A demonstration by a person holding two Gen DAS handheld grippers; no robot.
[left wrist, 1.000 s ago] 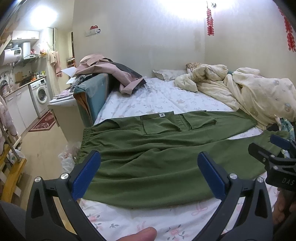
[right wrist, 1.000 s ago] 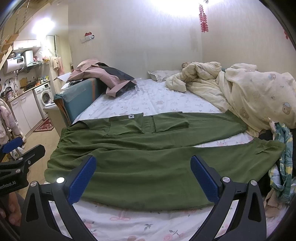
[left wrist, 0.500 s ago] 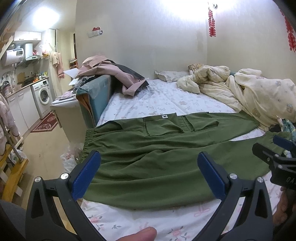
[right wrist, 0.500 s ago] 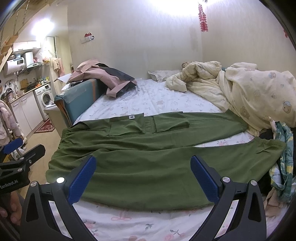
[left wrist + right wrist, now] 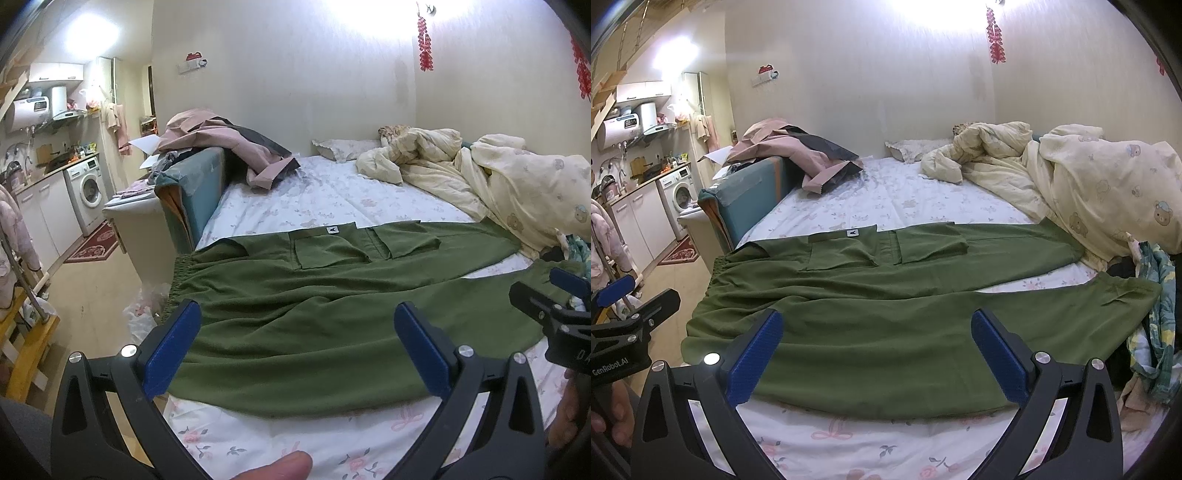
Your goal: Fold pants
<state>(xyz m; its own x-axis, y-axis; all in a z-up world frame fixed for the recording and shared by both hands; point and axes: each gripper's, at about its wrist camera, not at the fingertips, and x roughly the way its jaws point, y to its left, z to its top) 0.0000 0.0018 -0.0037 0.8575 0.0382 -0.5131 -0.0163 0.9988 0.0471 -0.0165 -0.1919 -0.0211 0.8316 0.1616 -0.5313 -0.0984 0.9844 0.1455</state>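
Green pants [image 5: 332,295] [image 5: 886,314] lie spread flat across the floral bed sheet [image 5: 332,199], waistband at the left edge, both legs running right. The back pockets and a white label face up. My left gripper [image 5: 297,347] hovers open above the near leg close to the waist, nothing between its blue pads. My right gripper [image 5: 877,354] is open too, over the middle of the near leg. Each gripper shows at the edge of the other's view. A fingertip [image 5: 275,467] shows at the bottom of the left wrist view.
A cream quilt [image 5: 1089,184] is heaped at the back right. Pink and dark clothes [image 5: 229,144] lie over a teal panel [image 5: 199,188] at the left. A patterned garment [image 5: 1152,317] sits by the leg ends. Kitchen cabinets and a washing machine [image 5: 88,188] stand far left.
Both views have shifted slightly, the left gripper edging a little to the right and forward over the pants. The pants lie as before and both grippers stay open.
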